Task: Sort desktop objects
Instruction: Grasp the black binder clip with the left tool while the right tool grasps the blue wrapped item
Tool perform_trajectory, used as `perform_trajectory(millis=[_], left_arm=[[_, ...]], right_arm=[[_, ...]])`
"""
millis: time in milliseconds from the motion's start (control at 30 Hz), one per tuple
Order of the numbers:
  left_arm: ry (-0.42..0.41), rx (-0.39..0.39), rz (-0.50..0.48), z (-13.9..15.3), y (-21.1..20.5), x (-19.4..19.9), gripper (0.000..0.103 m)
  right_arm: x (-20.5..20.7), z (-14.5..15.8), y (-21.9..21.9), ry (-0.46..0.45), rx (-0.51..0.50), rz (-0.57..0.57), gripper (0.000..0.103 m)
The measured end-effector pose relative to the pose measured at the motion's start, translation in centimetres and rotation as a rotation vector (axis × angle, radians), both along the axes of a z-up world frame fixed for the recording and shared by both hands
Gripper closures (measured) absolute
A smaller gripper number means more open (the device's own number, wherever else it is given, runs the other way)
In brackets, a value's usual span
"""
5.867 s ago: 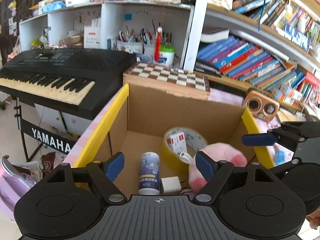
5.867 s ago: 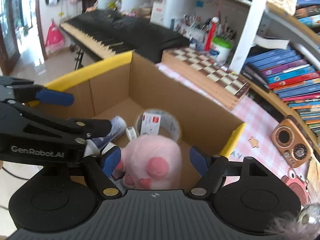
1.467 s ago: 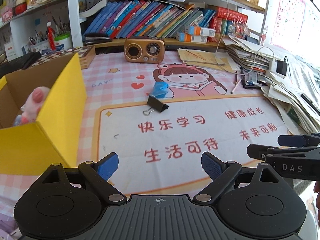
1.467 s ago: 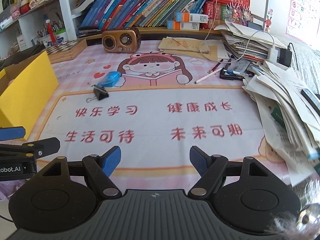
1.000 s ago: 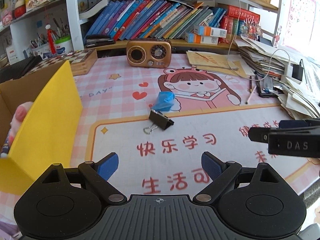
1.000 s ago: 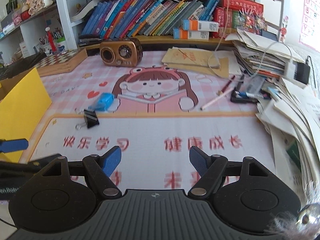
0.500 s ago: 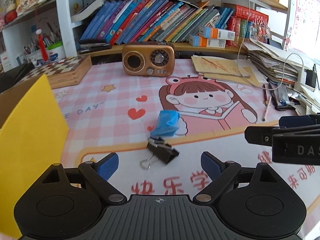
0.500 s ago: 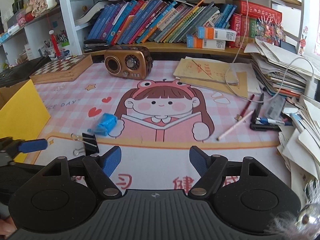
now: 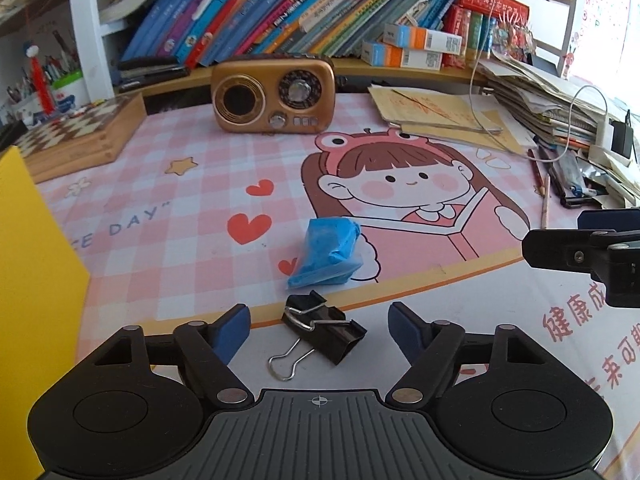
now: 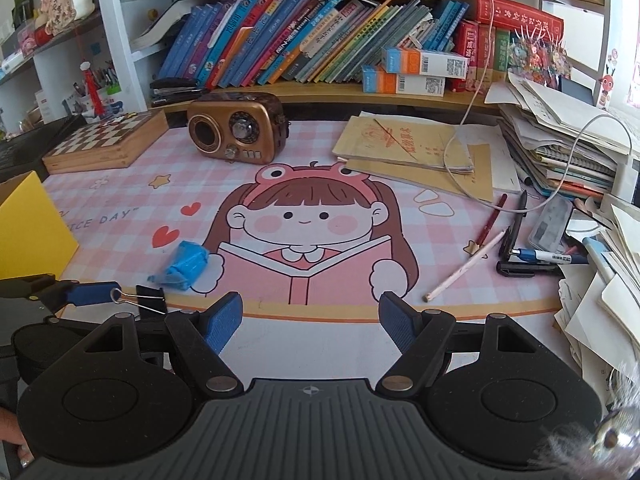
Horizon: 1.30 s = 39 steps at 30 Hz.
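Binder clip (image 9: 323, 330) between spread fingers of left hand-held gripper (image 9: 319, 327), untouched, right hand-held gripper (image 10: 311, 314) spread, empty

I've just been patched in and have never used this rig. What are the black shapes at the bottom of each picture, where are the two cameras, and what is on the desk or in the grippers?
There is no robot arm: a person holds a two-finger gripper in each hand, and a fisheye camera on each looks forward along its fingers. The black shapes with blue pads are those grippers.

In the left wrist view, the left gripper is open, empty, with a black binder clip lying on the mat between its fingers. Just beyond lies a crumpled blue packet, then a brown radio. The yellow cardboard box stands at the left.

In the right wrist view, the right gripper is also open and holds nothing. Pens and a pencil lie to the right, beside piled papers.
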<state>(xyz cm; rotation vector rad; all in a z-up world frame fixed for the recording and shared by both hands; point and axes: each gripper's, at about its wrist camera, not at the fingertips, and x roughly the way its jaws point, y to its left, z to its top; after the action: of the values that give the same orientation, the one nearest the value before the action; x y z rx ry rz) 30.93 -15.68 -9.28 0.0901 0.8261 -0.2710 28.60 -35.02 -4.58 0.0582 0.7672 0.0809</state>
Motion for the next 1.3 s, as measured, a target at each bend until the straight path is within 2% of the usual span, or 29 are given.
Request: perform_trajectory(millis=[167, 233, 333, 733, 867, 1133, 1200, 1267, 1300], left_arm=[[-0.013, 0.009, -0.038, -0.2, -0.4, 0.1, 0.045], [-0.021, 0.018, -0.041, -0.1, -0.3, 0.1, 0.063], [-0.015, 0.008, -0.035, 0.1, 0.2, 0.0, 0.070], [0.010, -0.011, 0.073, 1.5, 3.7, -3.2, 0.070], [0.012, -0.016, 0.118, 1.7, 4.7, -3.9, 0.070], [0.022, -0.005, 0.130, 1.2, 5.0, -4.4, 0.070], [0.025, -0.003, 0.131, 1.1, 4.9, -4.5, 0.070], [0.026, 0.001, 0.130, 1.0, 5.0, -4.6, 0.065], [0.030, 0.005, 0.126, 1.0, 5.0, -4.6, 0.055]], right_arm=[[0.5, -0.2, 0.1, 0.007, 0.001, 0.008, 0.029], [0.7, -0.2, 0.4, 0.008, 0.002, 0.014, 0.029], [1.2, -0.3, 0.8, 0.007, 0.006, 0.029, 0.029], [4.2, -1.2, 5.5, 0.003, 0.019, 0.183, 0.029], [5.3, -2.0, 7.5, 0.007, 0.002, 0.254, 0.029], [7.6, -4.1, 10.1, 0.008, -0.062, 0.382, 0.030], [7.9, -4.5, 10.4, 0.010, -0.074, 0.406, 0.033], [8.0, -4.6, 10.6, 0.015, -0.071, 0.421, 0.038], [8.0, -4.7, 10.6, 0.018, -0.069, 0.427, 0.048]])
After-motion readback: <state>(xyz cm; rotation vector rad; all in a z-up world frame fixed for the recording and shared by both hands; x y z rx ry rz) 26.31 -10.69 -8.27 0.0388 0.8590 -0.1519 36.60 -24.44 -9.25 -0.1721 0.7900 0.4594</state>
